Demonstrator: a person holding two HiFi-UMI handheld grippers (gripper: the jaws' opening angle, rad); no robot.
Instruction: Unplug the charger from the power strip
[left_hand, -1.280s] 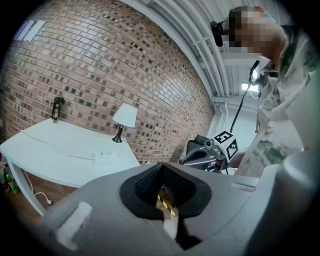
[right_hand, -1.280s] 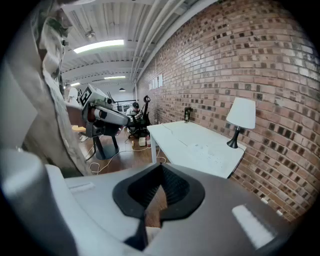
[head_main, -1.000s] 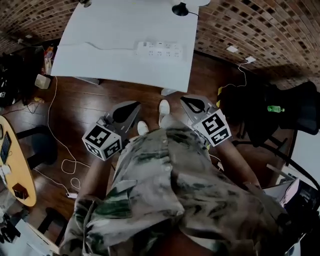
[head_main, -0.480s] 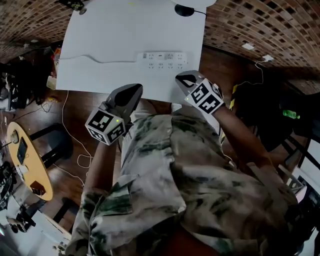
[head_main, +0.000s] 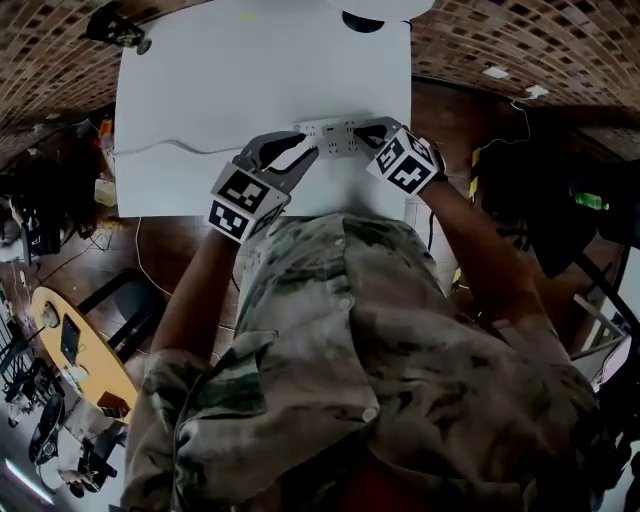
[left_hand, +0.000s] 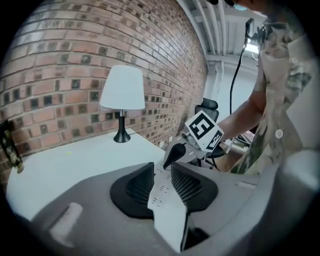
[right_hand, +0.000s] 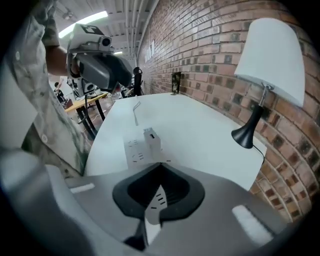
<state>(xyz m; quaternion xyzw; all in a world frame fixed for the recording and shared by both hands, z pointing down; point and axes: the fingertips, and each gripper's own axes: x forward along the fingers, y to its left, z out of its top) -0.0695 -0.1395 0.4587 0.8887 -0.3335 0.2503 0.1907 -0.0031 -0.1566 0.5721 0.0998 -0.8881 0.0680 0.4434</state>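
Observation:
A white power strip (head_main: 335, 135) lies on the white table (head_main: 220, 80), near its front edge. A white block charger (right_hand: 151, 139) stands plugged into the strip (right_hand: 135, 150). My left gripper (head_main: 300, 152) is at the strip's left end. Its jaws are opening, and the strip (left_hand: 162, 187) shows in the gap between them without the pads pressing on it. My right gripper (head_main: 364, 130) is over the strip's right end. It is shut (right_hand: 159, 172), with only a sliver of strip seen past the jaws. The left gripper view shows the right gripper (left_hand: 175, 152) just beyond the left gripper (left_hand: 161, 169).
A white-shaded lamp (left_hand: 122, 95) stands at the table's back right by the brick wall (left_hand: 75, 55). The strip's cable (head_main: 180, 145) runs left across the table. A round wooden table (head_main: 70, 350) stands on the floor at lower left, and dark chairs (head_main: 590, 200) at right.
Both grippers have travelled forward from in front of the person's body to the power strip on the table. The left jaws have gone from shut to spread apart.

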